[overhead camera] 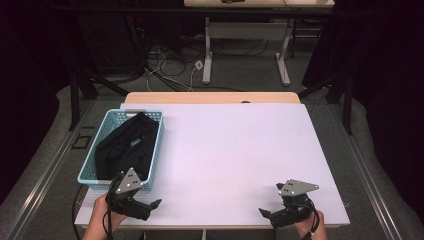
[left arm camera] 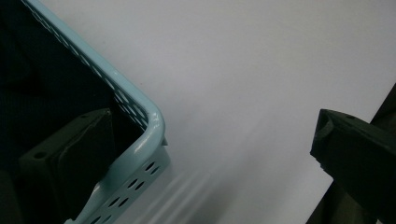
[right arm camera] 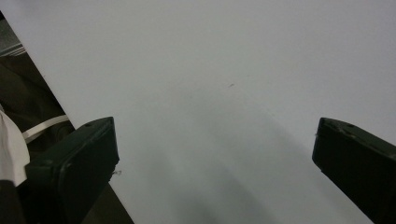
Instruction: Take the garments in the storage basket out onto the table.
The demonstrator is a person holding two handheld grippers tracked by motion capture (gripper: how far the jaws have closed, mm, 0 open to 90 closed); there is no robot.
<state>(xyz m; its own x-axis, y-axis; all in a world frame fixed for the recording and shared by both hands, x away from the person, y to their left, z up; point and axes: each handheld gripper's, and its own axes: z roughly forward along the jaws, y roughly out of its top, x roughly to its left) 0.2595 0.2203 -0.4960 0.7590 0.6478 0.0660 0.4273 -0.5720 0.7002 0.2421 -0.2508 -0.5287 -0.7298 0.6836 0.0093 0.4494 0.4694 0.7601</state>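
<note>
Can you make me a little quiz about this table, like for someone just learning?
1. True or false: the black cloth lies inside the basket.
2. Which gripper is nearest the basket: A) left gripper B) right gripper?
3. Fill in: both grippers' jaws are ____.

Key: 1 true. 2 A; in the left gripper view the basket's corner sits between its jaws. 3 open, holding nothing.

Both hands hold grippers low, well apart; left gripper and right gripper have jaws spread wide.
</note>
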